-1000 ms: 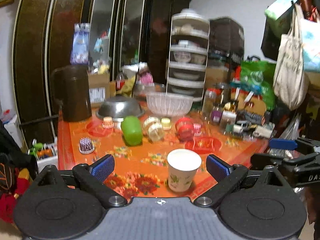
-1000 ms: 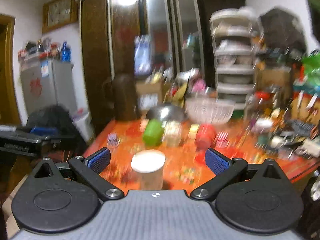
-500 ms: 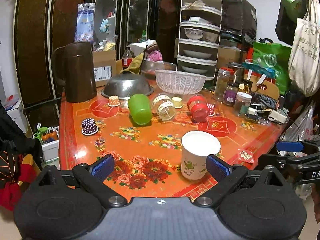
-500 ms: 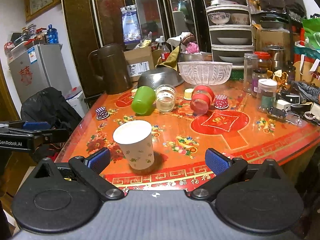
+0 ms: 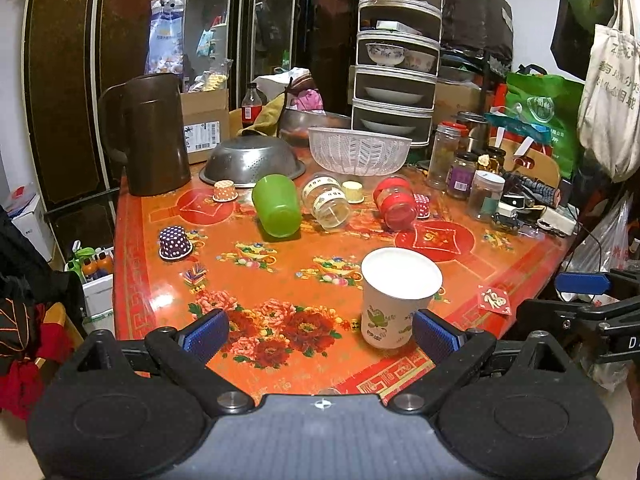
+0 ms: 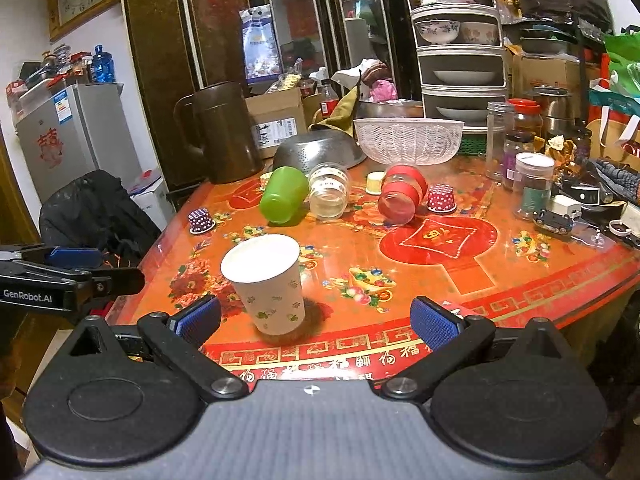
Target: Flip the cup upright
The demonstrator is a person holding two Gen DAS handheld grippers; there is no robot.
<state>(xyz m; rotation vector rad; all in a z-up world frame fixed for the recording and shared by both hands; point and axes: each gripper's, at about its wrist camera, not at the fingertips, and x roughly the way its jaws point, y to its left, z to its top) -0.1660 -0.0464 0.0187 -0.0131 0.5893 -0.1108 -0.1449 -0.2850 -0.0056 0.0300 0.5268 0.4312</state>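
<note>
A white paper cup point(image 5: 394, 300) with a green leaf print stands mouth up near the front edge of the orange-red table point(image 5: 280, 280). It also shows in the right wrist view point(image 6: 268, 284). A green plastic cup point(image 5: 277, 210) lies on its side further back, also in the right wrist view point(image 6: 282, 194). My left gripper point(image 5: 320, 332) is open and empty, short of the table edge, with the paper cup just ahead of its right finger. My right gripper point(image 6: 314, 320) is open and empty, with the paper cup ahead near its left finger.
A glass jar point(image 5: 326, 200) and a red-banded jar point(image 5: 394, 202) lie on their sides beside the green cup. Behind stand a brown pitcher point(image 5: 152, 132), a steel colander point(image 5: 252, 158), a white basket point(image 5: 358, 150) and jars at right point(image 5: 460, 168). Small cupcake liners point(image 5: 175, 242) dot the table.
Both grippers have tilted down and come closer to the table, so the paper cup looks larger. The right wrist view has gone from blurred to sharp. Nothing on the table has moved.
</note>
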